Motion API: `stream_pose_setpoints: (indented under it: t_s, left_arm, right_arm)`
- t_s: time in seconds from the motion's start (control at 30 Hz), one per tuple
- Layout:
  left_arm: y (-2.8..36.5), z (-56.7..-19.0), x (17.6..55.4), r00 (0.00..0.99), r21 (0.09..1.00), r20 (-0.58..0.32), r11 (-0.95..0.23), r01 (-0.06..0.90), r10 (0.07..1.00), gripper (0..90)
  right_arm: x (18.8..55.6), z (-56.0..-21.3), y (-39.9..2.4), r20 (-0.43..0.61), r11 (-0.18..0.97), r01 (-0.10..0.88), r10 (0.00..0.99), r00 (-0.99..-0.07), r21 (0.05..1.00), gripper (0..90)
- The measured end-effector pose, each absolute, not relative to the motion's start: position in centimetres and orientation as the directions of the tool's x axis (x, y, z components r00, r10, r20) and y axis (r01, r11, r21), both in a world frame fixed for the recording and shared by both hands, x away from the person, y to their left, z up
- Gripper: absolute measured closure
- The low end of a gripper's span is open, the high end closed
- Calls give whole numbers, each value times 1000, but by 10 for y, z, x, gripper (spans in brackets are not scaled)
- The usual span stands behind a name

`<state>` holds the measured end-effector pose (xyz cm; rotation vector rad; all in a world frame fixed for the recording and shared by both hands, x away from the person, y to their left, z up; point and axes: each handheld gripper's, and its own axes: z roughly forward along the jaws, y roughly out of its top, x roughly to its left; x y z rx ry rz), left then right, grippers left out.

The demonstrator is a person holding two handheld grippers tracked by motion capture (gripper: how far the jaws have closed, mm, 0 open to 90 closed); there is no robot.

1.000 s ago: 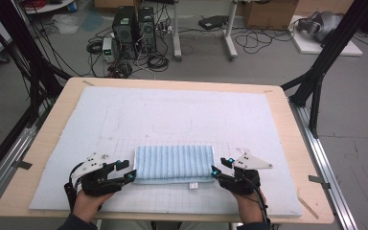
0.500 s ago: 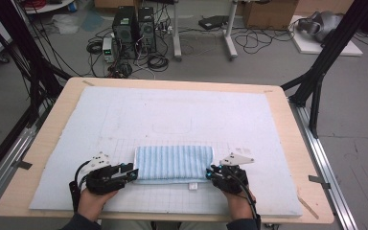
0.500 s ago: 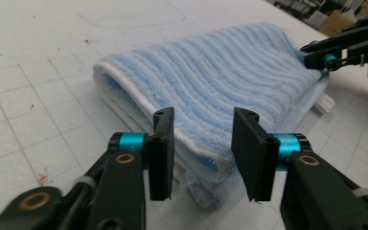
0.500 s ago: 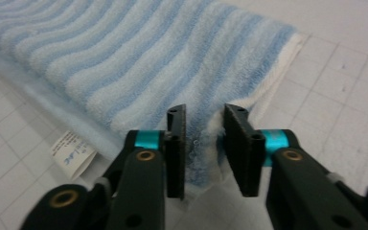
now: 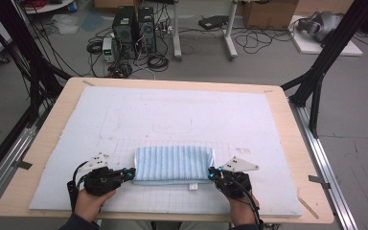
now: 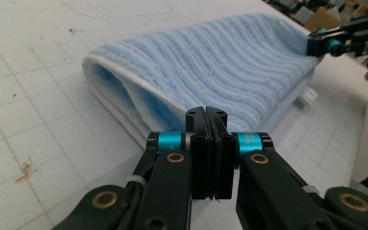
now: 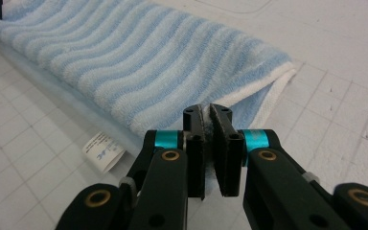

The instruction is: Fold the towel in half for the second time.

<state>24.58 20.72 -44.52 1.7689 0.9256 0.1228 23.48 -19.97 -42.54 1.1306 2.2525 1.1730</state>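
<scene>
Folded blue striped towel [image 5: 173, 164] lies on the gridded white mat [image 5: 124, 120] near the worktop's [image 5: 52, 139] front edge | left gripper [image 5: 130, 173] fingers just closed, clamped on the towel's left end | right gripper [image 5: 212, 175] fingers just closed, clamped on its right end | white label [image 7: 103, 151] pokes out beneath

Pale gridded mat [image 5: 124, 120] covering a wooden table [image 5: 287, 143]; beyond it on the grey floor, two black computer towers [image 5: 134, 26] amid tangled cables [image 5: 158, 60], a white stand's legs [image 5: 203, 45], a cardboard box [image 5: 263, 13], black frame struts [image 5: 323, 62] at both sides
</scene>
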Motion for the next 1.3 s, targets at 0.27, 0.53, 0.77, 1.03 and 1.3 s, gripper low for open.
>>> stream_pose_setpoints:
  t_s: [0.27,0.53,0.77,1.03,1.3]
  left_arm:
    - [206,-451,246,679,810,-340,-164,562,651,874]
    - [223,-450,246,632,851,-313,-85,518,709,581]
    - [235,-443,243,630,907,-287,-5,420,722,501]
    - [244,-435,242,644,944,-269,63,324,717,321]
    - [249,-430,238,639,959,-243,81,272,730,166]
  right_arm:
    - [234,-438,-194,11,397,519,787,-617,757,810]
    - [231,-434,-211,19,316,521,842,-539,793,507]
    - [232,-426,-223,45,228,463,860,-508,857,480]
    - [235,-424,-234,51,187,453,885,-463,872,262]
    - [225,-417,-254,-20,214,348,874,-486,913,117]
